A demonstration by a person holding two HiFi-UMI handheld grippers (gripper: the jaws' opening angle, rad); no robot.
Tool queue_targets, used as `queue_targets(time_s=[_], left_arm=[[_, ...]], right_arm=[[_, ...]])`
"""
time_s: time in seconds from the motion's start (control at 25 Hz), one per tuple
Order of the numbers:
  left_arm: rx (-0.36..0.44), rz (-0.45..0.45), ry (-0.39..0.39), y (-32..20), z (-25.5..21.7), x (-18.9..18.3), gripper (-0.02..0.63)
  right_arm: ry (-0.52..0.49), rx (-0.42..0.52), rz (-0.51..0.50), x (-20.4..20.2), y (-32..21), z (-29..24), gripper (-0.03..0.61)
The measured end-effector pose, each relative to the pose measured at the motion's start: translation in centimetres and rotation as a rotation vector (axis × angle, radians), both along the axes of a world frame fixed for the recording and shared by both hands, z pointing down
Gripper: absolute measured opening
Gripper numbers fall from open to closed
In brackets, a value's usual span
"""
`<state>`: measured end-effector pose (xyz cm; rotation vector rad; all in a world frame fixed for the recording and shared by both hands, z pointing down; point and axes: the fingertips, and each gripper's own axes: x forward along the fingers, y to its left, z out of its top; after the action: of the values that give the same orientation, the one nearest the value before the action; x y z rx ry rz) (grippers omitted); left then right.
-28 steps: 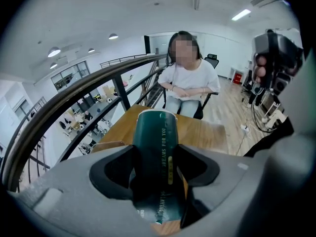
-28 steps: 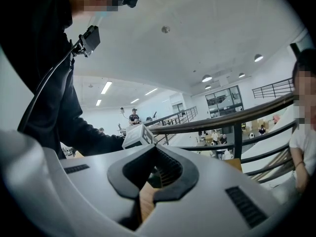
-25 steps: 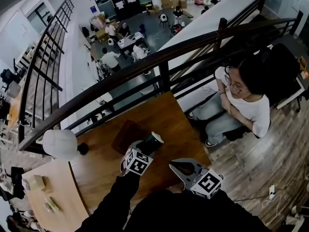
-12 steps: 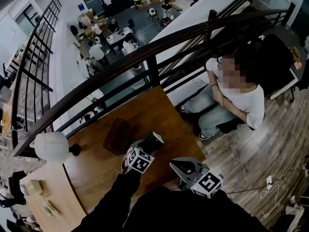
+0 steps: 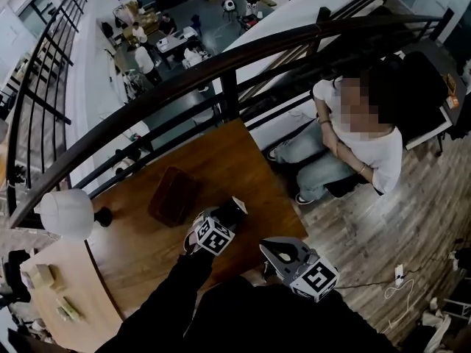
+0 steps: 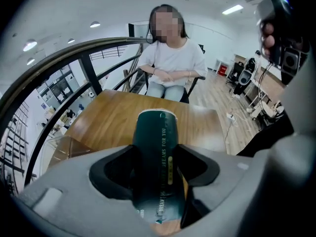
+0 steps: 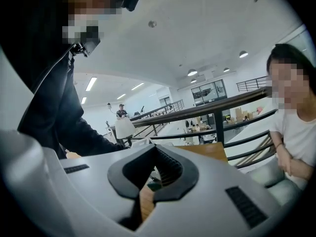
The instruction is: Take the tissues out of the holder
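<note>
My left gripper [image 5: 224, 216] is shut on a dark green tissue tube [image 5: 235, 207] with a white rim and holds it just above the wooden table [image 5: 243, 160]. In the left gripper view the tube [image 6: 155, 147] fills the gap between both jaws of the left gripper [image 6: 155, 169] and points toward the far table edge. A dark brown holder [image 5: 171, 195] lies on the table to the left of the tube, apart from it. My right gripper [image 5: 274, 250] hangs at the table's near edge, shut and with nothing in it; the right gripper [image 7: 148, 194] shows its jaws meeting.
A white lamp [image 5: 65, 213] stands at the table's left end. A dark railing [image 5: 221, 57] runs behind the table, with a drop beyond it. A person sits on a chair [image 5: 353, 138] off the right side. A lighter table [image 5: 44, 285] adjoins at the lower left.
My left gripper has sunk toward the table with the green tube still in it. The head camera has shifted, so the holder and lamp sit further left. The right gripper has hardly moved.
</note>
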<state>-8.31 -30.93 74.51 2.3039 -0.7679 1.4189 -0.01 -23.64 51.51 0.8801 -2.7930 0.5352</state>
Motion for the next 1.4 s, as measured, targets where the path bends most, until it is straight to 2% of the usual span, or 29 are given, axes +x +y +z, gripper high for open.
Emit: queue_targets(time_s=[0.32,0.72,1.0,1.16,1.28,1.4], left_arm=[[-0.033,0.006,-0.02,0.4,2.5,-0.6,0.284],[-0.021,0.0,0.06,0.4,2.3,-0.4,0.287],[0.102,-0.117,0.277,-1.4,-3.4,-0.2,0.287],[0.241,-0.167,0.445,-1.7,-9.7,-0.3,0.285],[0.333,-0.173,0.501,-0.8,-13.5,-0.6,0.285],[0.397,-0.188,0.512,0.6,-16.3,-1.1,0.283]], right_arm=[[0.022,-0.004,-0.005,-0.1,-0.4,0.6,0.005],[0.033,-0.02,-0.003,0.0,-1.1,0.9,0.005],[0.025,0.006,-0.041,0.1,-1.7,0.2,0.005],[0.009,0.011,-0.069,-0.4,-2.1,-0.3,0.005],[0.012,0.043,-0.107,-1.0,-2.2,-0.9,0.005],[0.01,0.07,-0.145,-1.7,-2.0,-1.7,0.005]])
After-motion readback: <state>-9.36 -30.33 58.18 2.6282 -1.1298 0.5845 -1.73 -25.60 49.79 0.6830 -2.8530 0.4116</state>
